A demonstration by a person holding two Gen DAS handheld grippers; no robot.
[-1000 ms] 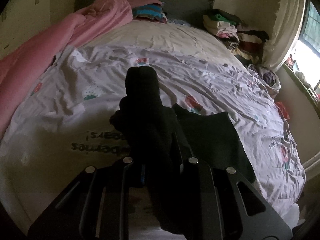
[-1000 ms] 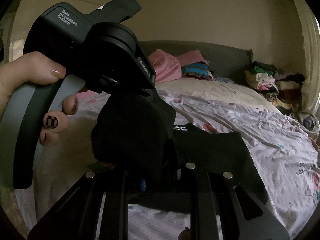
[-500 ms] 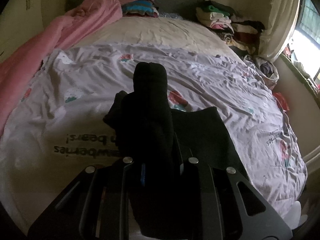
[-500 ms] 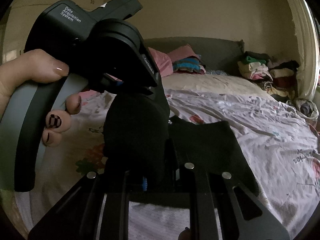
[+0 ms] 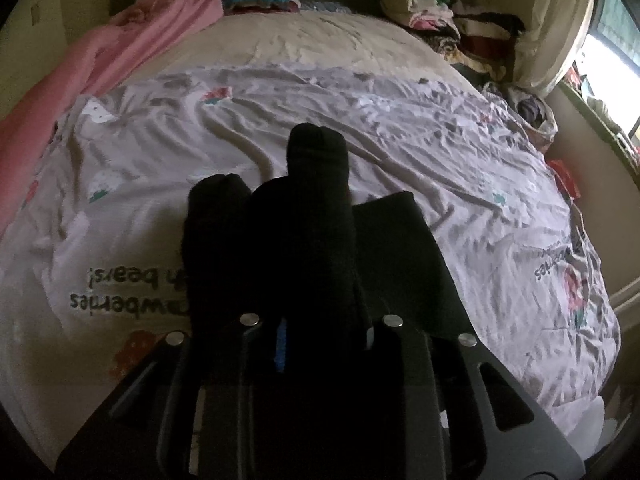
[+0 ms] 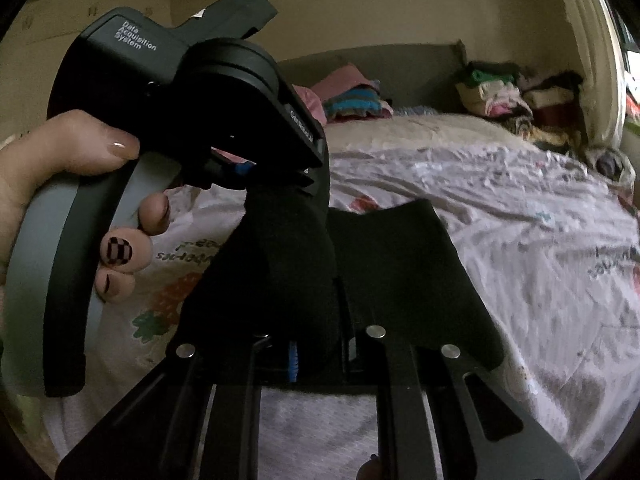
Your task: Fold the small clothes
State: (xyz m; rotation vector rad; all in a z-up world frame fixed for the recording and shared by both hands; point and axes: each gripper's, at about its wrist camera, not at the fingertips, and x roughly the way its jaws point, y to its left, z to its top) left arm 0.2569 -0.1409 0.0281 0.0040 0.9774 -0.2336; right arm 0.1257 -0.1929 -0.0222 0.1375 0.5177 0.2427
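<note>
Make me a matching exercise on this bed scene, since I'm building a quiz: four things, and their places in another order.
Things:
1. black sock
2. pink blanket
3. clothes pile
4. strawberry print

Places:
A. on the sheet, below the painted fingernails
B. between the left gripper's fingers
C. along the bed's left side
D. far right corner, by the curtain

Pairs: 1-B, 2-C, 3-D, 4-A

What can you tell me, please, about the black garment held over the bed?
The black garment looks like soft, matte knit, perhaps socks; its exact kind is unclear. It is bunched into rounded humps between the left gripper's opening jaws, and the right gripper grips it too. A flat flap hangs above the printed bedsheet.
</note>
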